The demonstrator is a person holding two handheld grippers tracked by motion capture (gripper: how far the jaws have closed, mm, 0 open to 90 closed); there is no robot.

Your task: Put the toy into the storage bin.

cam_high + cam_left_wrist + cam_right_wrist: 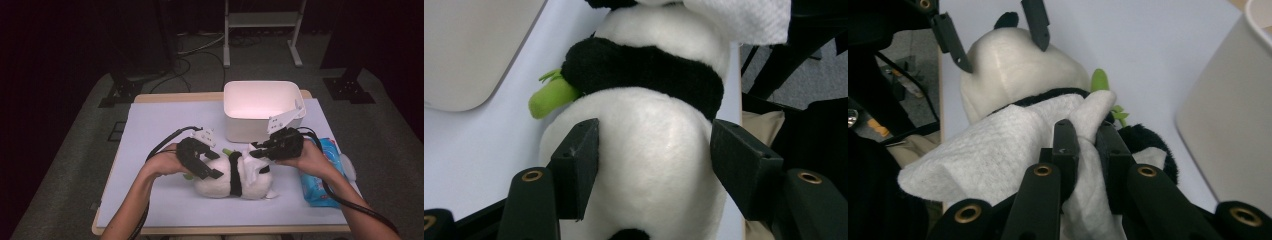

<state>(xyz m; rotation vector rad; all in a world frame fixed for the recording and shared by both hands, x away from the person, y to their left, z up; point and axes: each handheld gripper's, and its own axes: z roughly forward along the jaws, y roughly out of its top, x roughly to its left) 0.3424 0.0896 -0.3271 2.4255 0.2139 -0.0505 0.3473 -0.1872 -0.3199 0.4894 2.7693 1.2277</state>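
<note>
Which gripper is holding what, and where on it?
Right gripper pinches a fold of the white wipe. Left gripper clamps the plush panda around its white lower body.

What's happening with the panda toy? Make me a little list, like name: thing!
toy: plush panda lying on the table
left gripper: jaws around the panda's white body, pads pressing its sides
right gripper: shut on a white wipe, laid over the panda
green bit: bamboo on the panda
behind: white bin
right side: blue wipes pack
</note>
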